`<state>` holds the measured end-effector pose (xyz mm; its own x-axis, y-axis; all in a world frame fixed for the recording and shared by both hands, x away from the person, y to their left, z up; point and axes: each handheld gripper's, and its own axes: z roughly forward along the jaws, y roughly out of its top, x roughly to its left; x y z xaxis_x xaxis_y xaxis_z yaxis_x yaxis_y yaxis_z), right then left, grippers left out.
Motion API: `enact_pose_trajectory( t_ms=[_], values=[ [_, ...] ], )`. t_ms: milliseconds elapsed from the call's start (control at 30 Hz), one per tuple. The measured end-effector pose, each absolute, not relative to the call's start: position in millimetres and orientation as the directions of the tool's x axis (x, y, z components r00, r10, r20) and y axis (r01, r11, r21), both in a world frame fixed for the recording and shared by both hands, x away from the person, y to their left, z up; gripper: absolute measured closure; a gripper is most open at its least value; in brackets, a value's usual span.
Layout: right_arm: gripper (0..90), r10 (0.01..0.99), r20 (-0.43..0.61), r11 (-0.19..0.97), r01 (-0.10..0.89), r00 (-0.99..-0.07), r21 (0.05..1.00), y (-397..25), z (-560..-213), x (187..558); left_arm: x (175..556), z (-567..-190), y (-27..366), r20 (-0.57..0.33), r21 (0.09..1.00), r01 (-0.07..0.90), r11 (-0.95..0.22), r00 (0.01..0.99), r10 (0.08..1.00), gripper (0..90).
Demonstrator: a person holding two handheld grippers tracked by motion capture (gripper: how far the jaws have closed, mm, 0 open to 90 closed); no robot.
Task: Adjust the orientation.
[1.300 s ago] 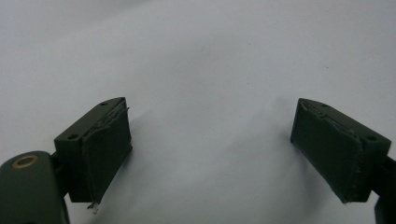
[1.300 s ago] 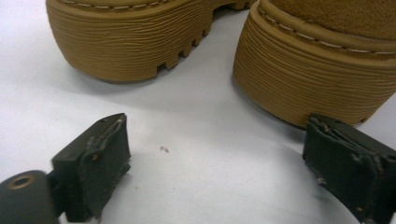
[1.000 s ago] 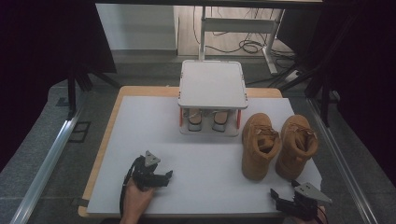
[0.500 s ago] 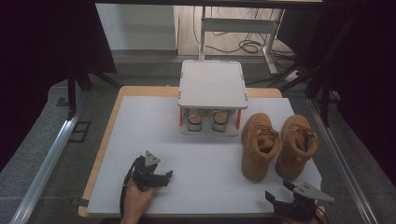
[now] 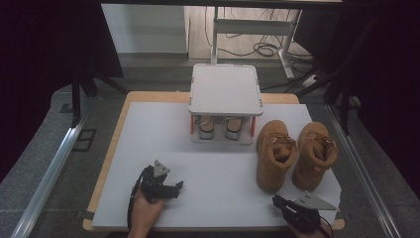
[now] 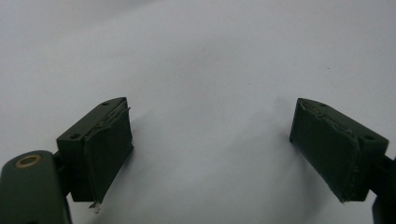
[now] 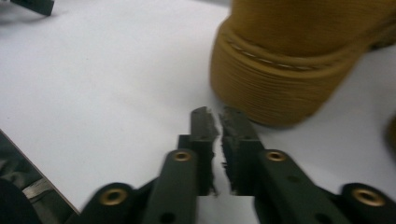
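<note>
The counter (image 5: 148, 129) carries a white top sheet with a wooden rim visible at its left and far edges. The left hand-held gripper (image 5: 174, 188) lies low over the near-left part of the counter, held by a hand (image 5: 143, 213) that enters from the near edge; in the left gripper view its jaws stand wide apart with nothing but bare white surface between them. The right hand-held gripper (image 5: 275, 201) sits at the near-right corner of the counter; in the right gripper view its jaws are drawn almost together, a thin gap remaining, and they grip nothing. Its tips (image 7: 219, 122) point at the rounded toe of the left tan boot (image 7: 289, 60), close to it but not touching. In the high view the left tan boot (image 5: 273, 153) stands upright on the right half of the counter, toe toward the near edge, and the right tan boot (image 5: 313, 154) stands just beside it, nearer the right edge, with the two leaning close at the ankle. A small white two-level rack (image 5: 225, 89) stands at the middle of the far edge, and a pair of pale shoes (image 5: 220, 128) rests on its lower level under the top plate. No brand, label or legible writing can be made out on the boots, the rack or the grippers.
</note>
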<state>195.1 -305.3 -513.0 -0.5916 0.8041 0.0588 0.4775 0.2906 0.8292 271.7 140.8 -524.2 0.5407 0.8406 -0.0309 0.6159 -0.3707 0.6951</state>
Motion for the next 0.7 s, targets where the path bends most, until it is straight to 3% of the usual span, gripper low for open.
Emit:
enact_pose_trajectory(
  t_ms=[100,700],
  values=[
    [89.6,0.790,0.060,0.307,0.477,-0.611,0.824,-296,-514,200,272,-524,141,-0.031,0.695,0.616,-0.371,0.541,0.841,12.9],
    [89.8,0.799,0.031,0.318,0.467,-0.600,0.825,-260,-517,234,272,-524,141,-0.031,0.695,0.616,-0.371,0.541,0.841,12.9]
  ],
)
